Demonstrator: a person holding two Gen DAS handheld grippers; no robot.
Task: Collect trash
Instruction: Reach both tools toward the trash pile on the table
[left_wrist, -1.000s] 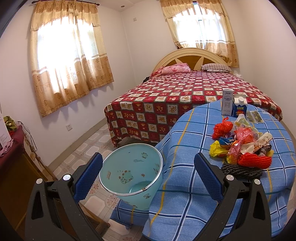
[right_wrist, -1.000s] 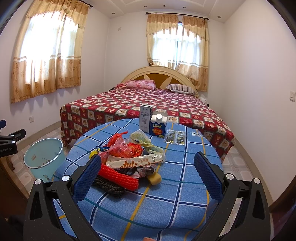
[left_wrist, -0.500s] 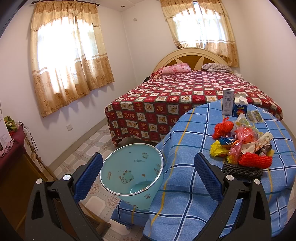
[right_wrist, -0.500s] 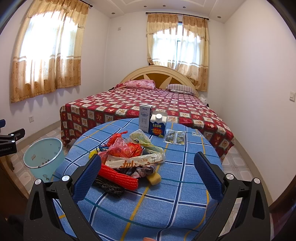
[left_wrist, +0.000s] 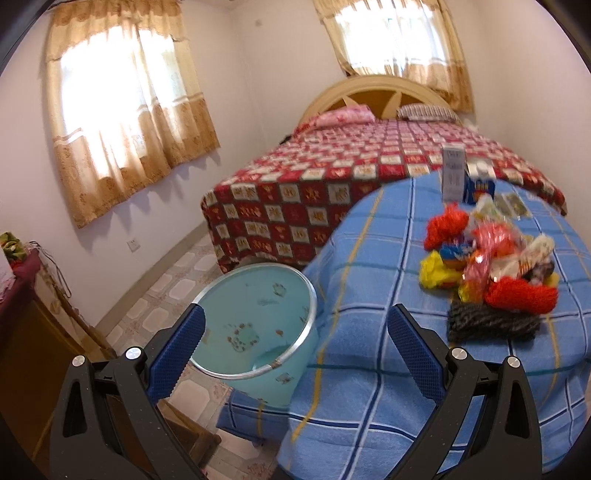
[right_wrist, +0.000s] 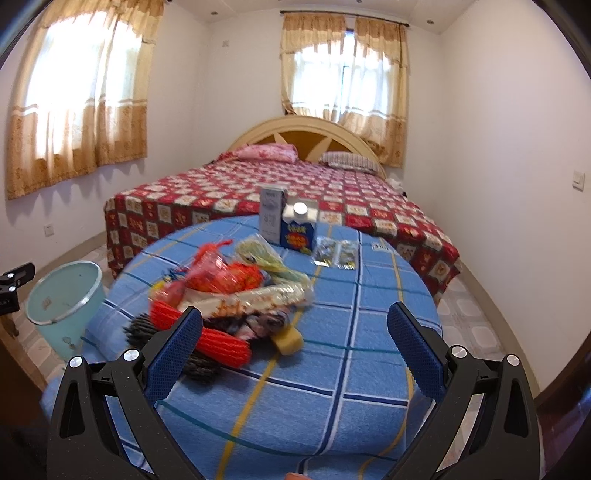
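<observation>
A heap of trash (right_wrist: 236, 291) lies on the round table (right_wrist: 351, 369) with the blue checked cloth: red and yellow bags, a long wrapper, red and black mesh pieces, a yellow sponge. The same trash heap (left_wrist: 491, 273) shows at the right of the left wrist view. A pale blue bin (left_wrist: 255, 328) stands on the floor beside the table (left_wrist: 369, 295), also visible as the bin (right_wrist: 62, 299) at the left of the right wrist view. My left gripper (left_wrist: 295, 354) is open above the bin's edge. My right gripper (right_wrist: 295, 354) is open, just short of the heap, holding nothing.
Two cartons (right_wrist: 288, 221) and some small packets (right_wrist: 334, 253) stand at the table's far side. A bed (right_wrist: 280, 199) with a red patterned cover lies beyond. A wooden cabinet (left_wrist: 33, 332) is at the left, with tiled floor (left_wrist: 173, 291) between it and the bed.
Both views have shifted forward and are blurred with motion. The right gripper has come closer to the trash heap; the left has edged toward the bin. Both stay open.
</observation>
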